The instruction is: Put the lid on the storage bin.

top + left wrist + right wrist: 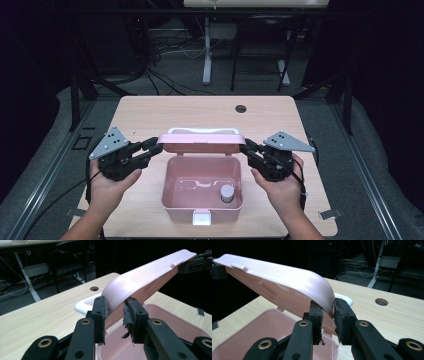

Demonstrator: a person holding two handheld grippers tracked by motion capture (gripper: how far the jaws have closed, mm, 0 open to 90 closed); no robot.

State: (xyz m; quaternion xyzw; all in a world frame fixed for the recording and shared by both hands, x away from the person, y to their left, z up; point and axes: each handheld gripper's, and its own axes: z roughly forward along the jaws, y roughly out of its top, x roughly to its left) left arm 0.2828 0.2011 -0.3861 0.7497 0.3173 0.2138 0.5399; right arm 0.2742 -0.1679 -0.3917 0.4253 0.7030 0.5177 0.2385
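A: Where does the pink storage box [202, 197] sit?

B: On the light wooden table [150, 112], toward the person's side of it. Its lid [201, 141] is swung up at the box's far edge and stands tilted over the open base. A white handle [82, 305] sticks out behind the lid, and a white latch [201, 218] hangs at the middle of the box's near wall.

A: Anything inside the box?

B: A small grey cylinder [227, 193] stands upright near the right front corner. There is also a pale shape on the floor of the box that I cannot make out.

A: And the tools?

B: The left gripper [115, 312] is clamped on the lid's left end; the left gripper view has its padded jaws pressing either side of the lid's curved rim. The right gripper [327, 315] pinches the lid's right end the same way.

A: Any brand or writing?

B: None I can read on the box, lid or grippers. Beyond the box, the table has a round cable hole [240, 108] near its far edge.
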